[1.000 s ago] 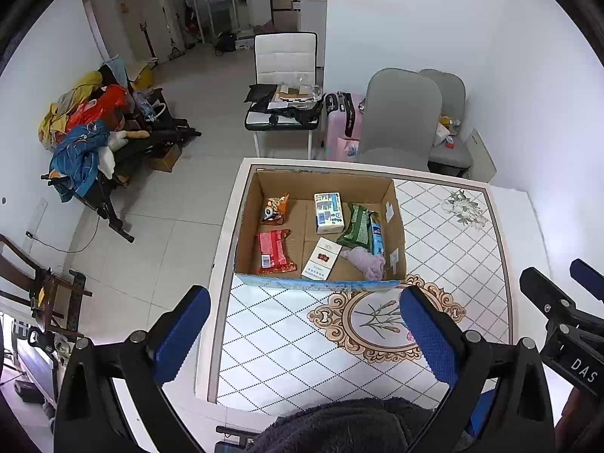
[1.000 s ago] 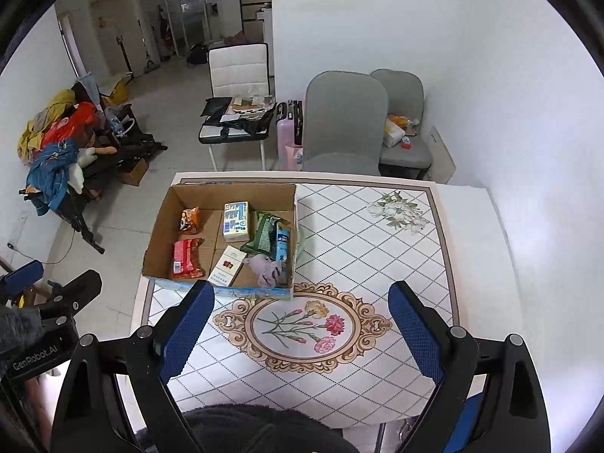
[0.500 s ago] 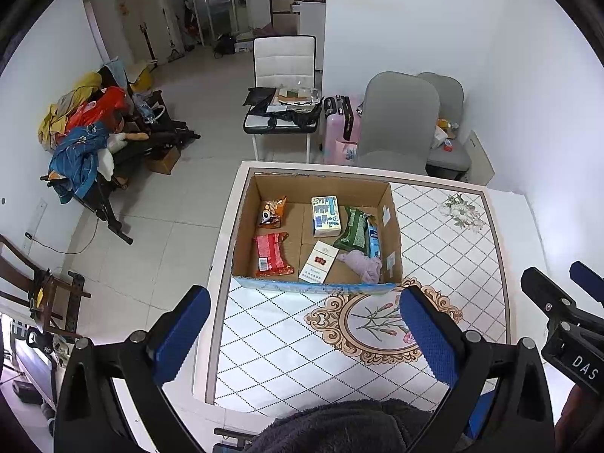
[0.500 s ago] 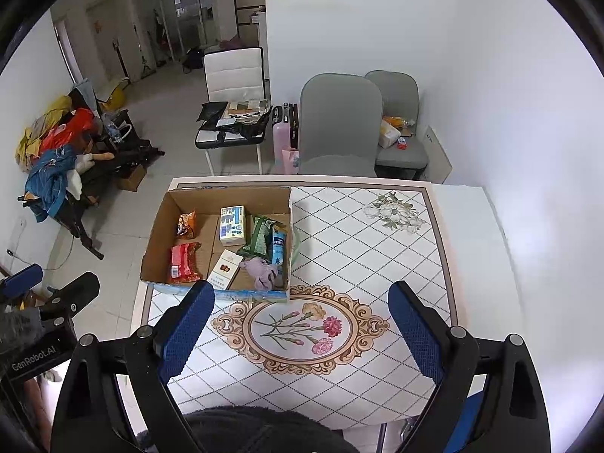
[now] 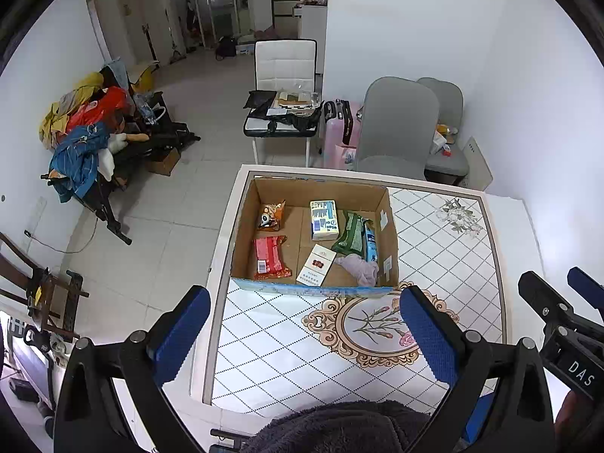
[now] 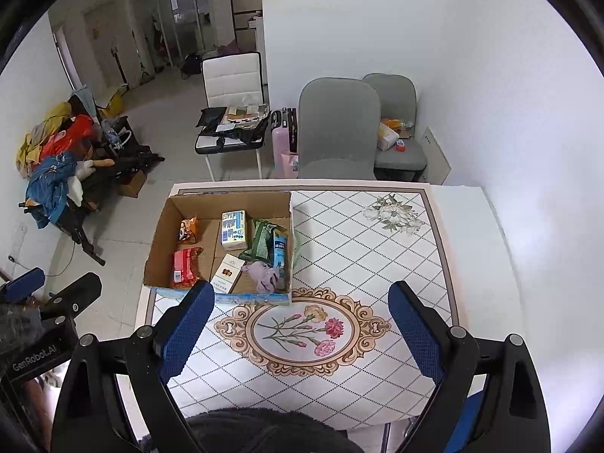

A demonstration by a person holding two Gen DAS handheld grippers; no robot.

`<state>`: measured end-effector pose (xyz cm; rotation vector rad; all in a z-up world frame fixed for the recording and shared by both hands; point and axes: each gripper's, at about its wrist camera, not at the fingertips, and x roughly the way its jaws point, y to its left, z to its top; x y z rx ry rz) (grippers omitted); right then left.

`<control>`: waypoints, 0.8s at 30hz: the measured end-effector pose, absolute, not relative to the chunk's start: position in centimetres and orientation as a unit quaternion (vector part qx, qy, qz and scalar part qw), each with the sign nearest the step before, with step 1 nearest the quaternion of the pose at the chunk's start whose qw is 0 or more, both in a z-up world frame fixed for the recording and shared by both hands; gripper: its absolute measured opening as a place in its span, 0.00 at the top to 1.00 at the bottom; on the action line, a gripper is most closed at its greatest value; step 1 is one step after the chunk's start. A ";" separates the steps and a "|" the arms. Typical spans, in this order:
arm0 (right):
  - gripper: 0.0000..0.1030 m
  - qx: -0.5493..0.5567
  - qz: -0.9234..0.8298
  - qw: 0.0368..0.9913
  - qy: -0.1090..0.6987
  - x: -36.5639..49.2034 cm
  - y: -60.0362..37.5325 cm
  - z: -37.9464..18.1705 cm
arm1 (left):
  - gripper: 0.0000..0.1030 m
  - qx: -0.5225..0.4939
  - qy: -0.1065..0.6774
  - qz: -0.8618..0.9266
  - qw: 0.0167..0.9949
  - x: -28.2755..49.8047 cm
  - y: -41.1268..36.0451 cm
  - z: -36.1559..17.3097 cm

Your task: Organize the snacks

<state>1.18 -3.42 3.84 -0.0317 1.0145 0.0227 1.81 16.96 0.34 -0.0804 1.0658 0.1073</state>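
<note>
An open cardboard box (image 5: 315,290) (image 6: 162,226) sits at the far left of the table. Inside lie a red packet (image 5: 268,256) (image 6: 183,267), an orange packet (image 5: 271,215), a white-blue carton (image 5: 323,219) (image 6: 234,228), a green packet (image 5: 351,231), a blue tube (image 5: 370,242), a white-red pack (image 5: 316,264) and a lilac cloth (image 5: 358,267). My left gripper (image 5: 302,334) is open and empty, held high in front of the box. My right gripper (image 6: 300,334) is open too, above the floral medallion (image 6: 302,330).
The tiled-pattern table (image 6: 377,249) stretches right of the box. Grey chairs (image 6: 339,128) stand behind it and a white chair (image 6: 234,113) holds clutter. A heap of clothes (image 5: 83,132) lies on the floor at left.
Both grippers have drawn back and up a little, so the box and table look slightly smaller. Both stay open and nothing in the box has moved.
</note>
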 end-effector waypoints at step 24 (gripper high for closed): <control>0.07 -0.009 0.001 0.878 0.479 0.5 -3.8 4.0 | 0.00 -0.041 0.510 0.046 0.858 1.8 16.5 0.4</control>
